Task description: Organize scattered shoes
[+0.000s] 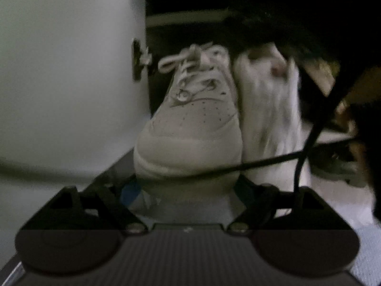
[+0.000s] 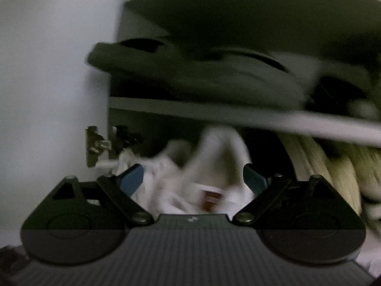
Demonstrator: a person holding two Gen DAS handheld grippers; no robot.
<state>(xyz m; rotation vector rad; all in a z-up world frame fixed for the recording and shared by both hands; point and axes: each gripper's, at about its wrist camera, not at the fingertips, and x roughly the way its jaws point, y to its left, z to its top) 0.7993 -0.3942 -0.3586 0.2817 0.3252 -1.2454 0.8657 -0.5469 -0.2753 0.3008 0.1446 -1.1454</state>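
1. Left wrist view: the left gripper sits at the bottom of the frame, its fingers spread to either side of the toe of a white sneaker. A blue pad shows on the left finger, right by the sole; the right finger is dark and partly behind the toe. Whether the pads press the sole or only flank it I cannot tell.
2. The sneaker points toe-first at the camera, laces in loops on top, small holes over the toe box.
3. A second white shoe stands touching the sneaker's right side, badly blurred.
4. A black cable runs across in front of both shoes.
5. Behind them is a dark cabinet opening; a white door fills the left, with a metal hinge at its edge.
6. Right wrist view: the right gripper is spread wide, blue pads on both fingers, with a blurred white shoe between them. Contact is not clear through the blur, so a grasp cannot be told.
7. The shoe lies low in the cabinet, under a pale shelf, with a red-brown patch near the gripper's body.
8. On that shelf rests a dark shoe, long and blurred, below another shelf.
9. To the right, under the lower shelf, lies something pale and yellowish, too blurred to name.
10. At left a white door carries a hinge.
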